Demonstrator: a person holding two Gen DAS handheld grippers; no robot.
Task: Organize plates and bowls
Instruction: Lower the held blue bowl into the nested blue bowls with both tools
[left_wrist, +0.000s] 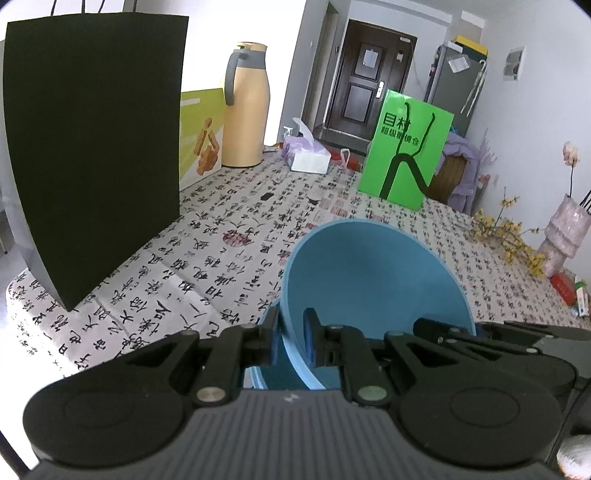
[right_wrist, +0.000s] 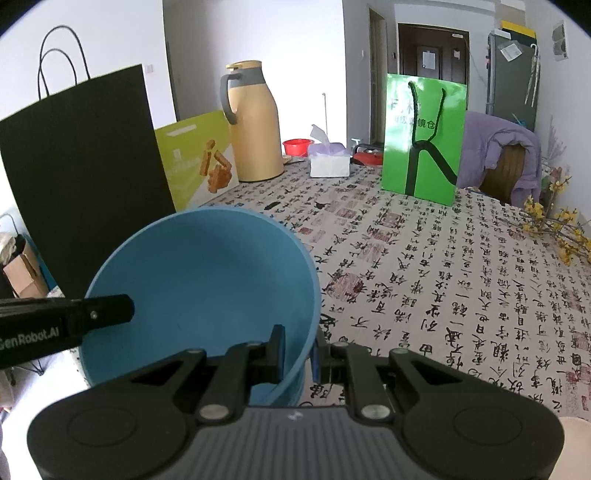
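Left gripper (left_wrist: 291, 341) clamped on the blue bowl's (left_wrist: 369, 273) left rim; right gripper (right_wrist: 299, 350) clamped on its right rim; bowl tilted, held between both above the calligraphy tablecloth (right_wrist: 443, 277), near the black bag (left_wrist: 92, 147).

Am seeing my right gripper (right_wrist: 298, 350) clamping right rim of blue bowl (right_wrist: 207, 291), one pad inside, one outside. Left gripper (right_wrist: 125, 310) is reaching onto bowl's left rim. Calligraphy tablecloth (right_wrist: 443, 280) is stretching toward green bag (right_wrist: 424, 136), tan thermos (right_wrist: 255, 122), black bag (right_wrist: 81, 173).
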